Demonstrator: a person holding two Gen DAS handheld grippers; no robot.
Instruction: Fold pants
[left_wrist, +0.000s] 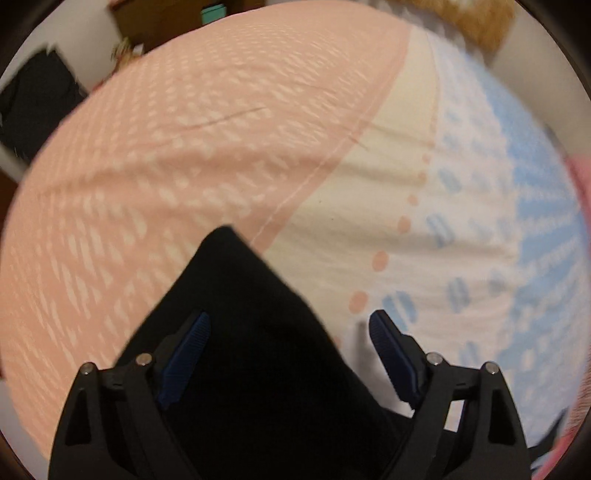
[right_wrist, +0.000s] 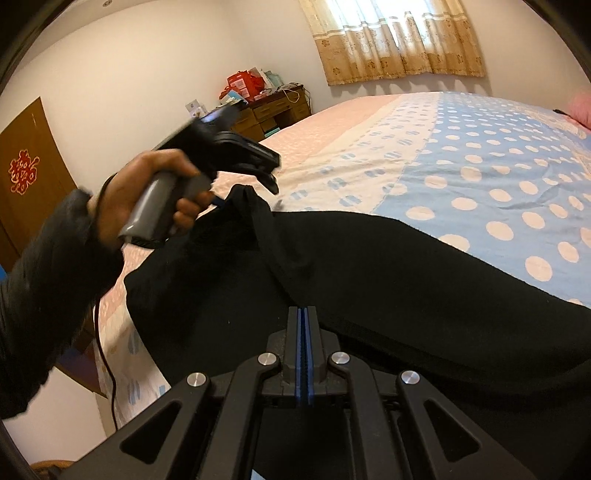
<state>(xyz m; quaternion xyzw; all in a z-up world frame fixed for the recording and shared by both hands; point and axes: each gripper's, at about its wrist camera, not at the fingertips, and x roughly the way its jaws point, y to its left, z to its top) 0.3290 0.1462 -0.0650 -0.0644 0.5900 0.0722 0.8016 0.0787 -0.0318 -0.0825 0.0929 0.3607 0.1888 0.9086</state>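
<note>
Left wrist view: my left gripper (left_wrist: 288, 332) has its jaws apart, straddling a corner of the pants (left_wrist: 236, 295) over the bed (left_wrist: 147, 147). I should close squarely.

Right wrist view: my right gripper (right_wrist: 304, 317) is clamped together at the pants' edge, though I cannot tell if cloth is caught; keep both level.

Items counted across both views: one pair of black pants (right_wrist: 369, 266); two grippers, namely one left gripper (left_wrist: 290, 332) and one right gripper (right_wrist: 303, 332); one hand (right_wrist: 147, 192) visible on a gripper handle; one bed (right_wrist: 461, 155) with patterned cover; one wooden desk (right_wrist: 275, 110); one curtain (right_wrist: 399, 40); one brown door (right_wrist: 26, 177) bearing one red emblem (right_wrist: 23, 170).
</note>
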